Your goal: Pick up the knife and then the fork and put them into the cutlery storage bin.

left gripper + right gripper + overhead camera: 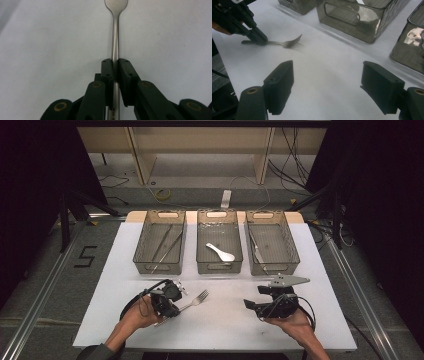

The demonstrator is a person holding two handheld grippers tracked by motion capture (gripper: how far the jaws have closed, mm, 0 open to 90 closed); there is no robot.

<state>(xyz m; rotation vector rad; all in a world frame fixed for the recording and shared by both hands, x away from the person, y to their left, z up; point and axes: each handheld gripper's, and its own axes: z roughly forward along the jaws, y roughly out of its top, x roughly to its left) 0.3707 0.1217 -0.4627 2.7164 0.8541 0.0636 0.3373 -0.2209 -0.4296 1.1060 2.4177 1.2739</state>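
White tabletop (pixel 125 320) w/ fork (pixel 115 37) clamped mid-handle by left gripper (pixel 115 67), right gripper (pixel 327 85) held wide open & empty; stiff, thin, prob. slippery metal, best pinched at handle.

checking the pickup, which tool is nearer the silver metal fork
Left. The left tool is shut on the silver metal fork's handle on the white table; the right tool hangs open, well apart from it.

High view looks forward and down over the whole table (pixel 220 320). Gripper views sit low and close. All share the fork (pixel 196 300).
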